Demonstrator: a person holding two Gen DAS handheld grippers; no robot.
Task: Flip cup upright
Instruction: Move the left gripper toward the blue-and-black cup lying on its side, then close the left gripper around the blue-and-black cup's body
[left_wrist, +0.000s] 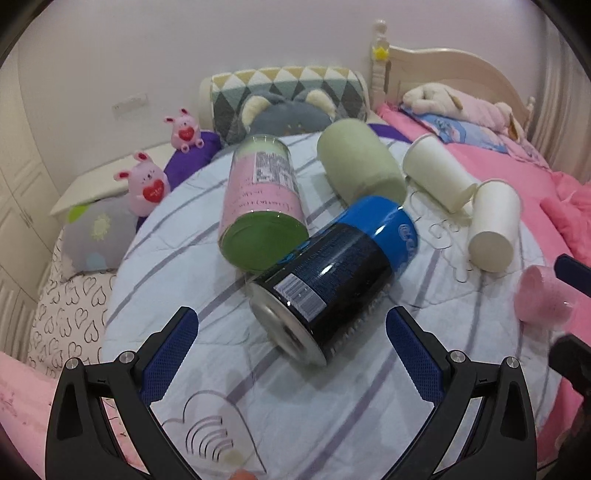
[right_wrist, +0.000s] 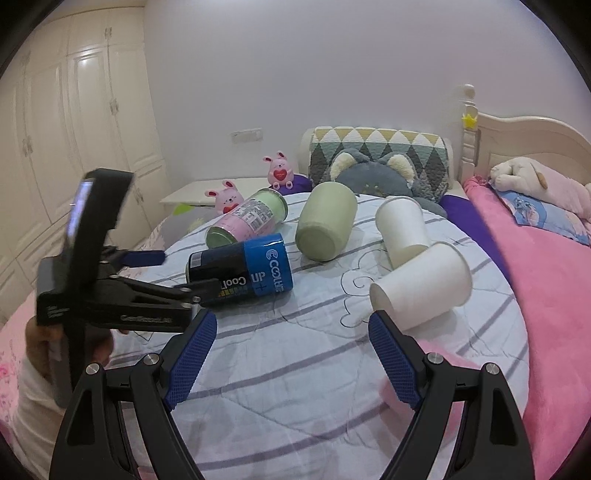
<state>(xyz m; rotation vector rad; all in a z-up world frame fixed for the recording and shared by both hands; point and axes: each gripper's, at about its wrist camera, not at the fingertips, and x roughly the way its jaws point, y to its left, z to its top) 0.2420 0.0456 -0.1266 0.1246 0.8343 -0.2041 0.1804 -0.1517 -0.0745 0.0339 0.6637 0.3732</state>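
Both the left gripper (left_wrist: 291, 332) and right gripper (right_wrist: 291, 328) hung released and empty. The nearest white paper cup (right_wrist: 421, 284) lay sideways on the soft striped quilt (right_wrist: 295, 369); squeezed, it could crush or roll against the second white paper cup (right_wrist: 402, 229).

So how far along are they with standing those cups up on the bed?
Nothing looks done yet. The green cup, both white paper cups, the blue can and the pink can all lie on their sides on the quilt. The left tongs hang open before the blue can; the right tongs are open, holding nothing. All the flipping is left.
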